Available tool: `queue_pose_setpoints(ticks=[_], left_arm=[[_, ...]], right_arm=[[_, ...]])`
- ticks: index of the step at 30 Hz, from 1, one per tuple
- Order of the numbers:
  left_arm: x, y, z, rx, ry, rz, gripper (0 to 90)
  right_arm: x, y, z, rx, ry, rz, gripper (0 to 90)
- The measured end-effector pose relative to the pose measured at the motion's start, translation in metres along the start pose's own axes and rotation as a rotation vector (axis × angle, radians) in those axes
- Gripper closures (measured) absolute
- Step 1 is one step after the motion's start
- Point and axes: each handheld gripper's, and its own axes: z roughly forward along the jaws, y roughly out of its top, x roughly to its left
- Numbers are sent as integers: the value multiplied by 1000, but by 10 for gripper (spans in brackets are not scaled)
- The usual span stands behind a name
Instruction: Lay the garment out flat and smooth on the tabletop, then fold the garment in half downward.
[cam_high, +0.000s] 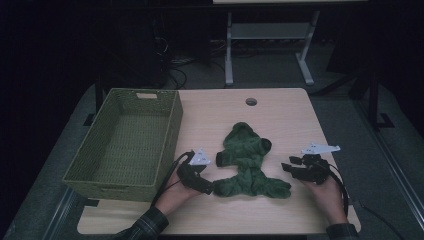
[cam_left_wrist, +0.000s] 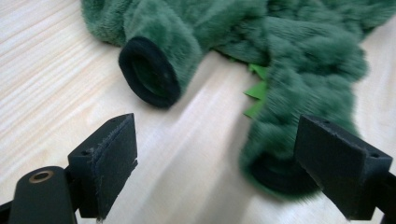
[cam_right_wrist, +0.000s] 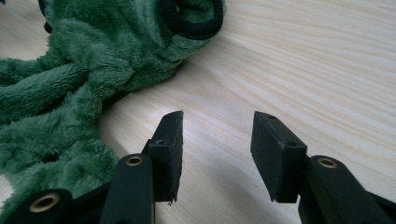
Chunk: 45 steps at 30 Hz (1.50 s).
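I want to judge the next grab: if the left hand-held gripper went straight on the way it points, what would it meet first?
Probably the green plush garment: the left hand-held gripper has open jaws over bare table, with a black-lined cuff just ahead.

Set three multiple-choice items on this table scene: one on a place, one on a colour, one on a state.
1. Where is the basket?
A. left of the garment
B. right of it
C. on top of it

2. What colour is the garment?
A. red
B. green
C. white

3. How do the left tongs stand?
A. clamped on the basket
B. shut on a cuff
C. open, holding nothing

Answers: 1 A, the basket sits at the table's left edge; 2 B, the fleece is green; 3 C, bare wood shows between the pads.
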Motion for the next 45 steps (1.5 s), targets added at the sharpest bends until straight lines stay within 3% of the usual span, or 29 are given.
queue_pose_setpoints(ticks=[3, 8, 14, 17, 24, 28, 34, 39, 42, 45], left_arm=[[-9, -9, -5, -20, -22, 1, 128], [-22, -22, -5, 21, -31, 23, 127], [-24, -30, 1, 60, -36, 51, 126], [-22, -33, 1, 70, -32, 57, 127], [-24, -42, 0, 19, -30, 72, 127], [-23, -46, -4, 19, -40, 80, 133], [-24, -49, -7, 14, -52, 88, 134], [-25, -50, -8, 11, -61, 91, 134], [-25, -50, -8, 13, -62, 90, 134], [-25, -50, -8, 13, -62, 90, 134]], right_arm=[[2, -1, -1, -3, 14, 5, 546], [10, 0, -4, -10, 38, 1, 561], [26, 8, -3, -47, 106, -31, 581], [41, 13, -1, -54, 143, -61, 593], [80, 25, 10, -56, 263, -132, 621], [102, 30, 19, -50, 323, -180, 621], [133, 34, 33, -33, 389, -247, 631], [153, 36, 44, -3, 420, -290, 644], [161, 34, 55, 34, 407, -316, 642], [167, 30, 65, 83, 363, -354, 671]])
